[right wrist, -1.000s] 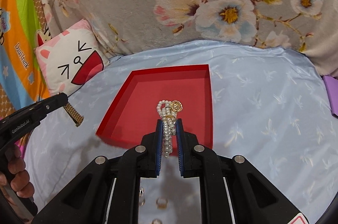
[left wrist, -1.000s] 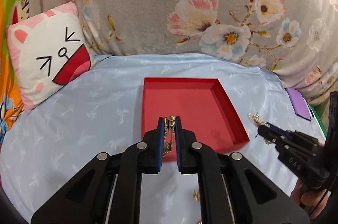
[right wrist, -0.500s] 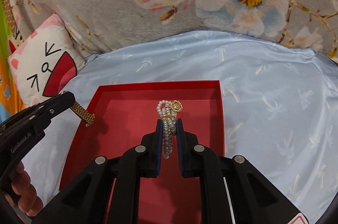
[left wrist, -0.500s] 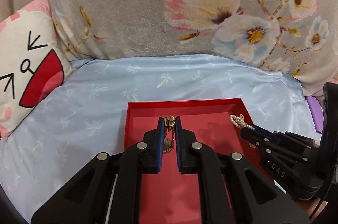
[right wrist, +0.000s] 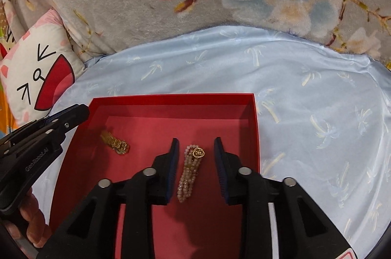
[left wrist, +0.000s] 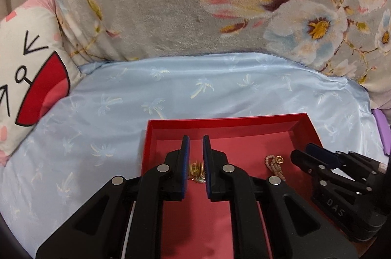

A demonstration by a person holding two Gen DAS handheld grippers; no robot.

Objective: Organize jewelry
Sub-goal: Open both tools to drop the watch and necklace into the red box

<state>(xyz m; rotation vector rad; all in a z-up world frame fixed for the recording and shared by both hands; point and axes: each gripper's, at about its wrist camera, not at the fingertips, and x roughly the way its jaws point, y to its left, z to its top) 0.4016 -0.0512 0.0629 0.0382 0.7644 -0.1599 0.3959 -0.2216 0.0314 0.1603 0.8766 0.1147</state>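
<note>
Right wrist view: the right tool hangs released over the red tray, its jaws spread wide with nothing between the pads, and the pearl bracelet lies loose on the tray floor directly below the gap. That bracelet is several strands of small, round, pinkish-white beads bunched together, with a flat gold disc charm at the end nearer the tray's far wall. Toward the tray's left wall lies the gold link bracelet, a flat band of metal links, crumpled in a short heap. The left tool is likewise released, its jaws parted above that gold piece and gripping nothing.

Judging from this, both pieces are already delivered into the tray; whether more jewelry waits outside the tray cannot be told, since none shows.

The tray is shallow, rectangular and matte, with thin upright walls. It sits on a glossy pale-blue bedsheet printed with palm trees; beyond the tray's far wall rises a plush grey floral blanket.
</note>
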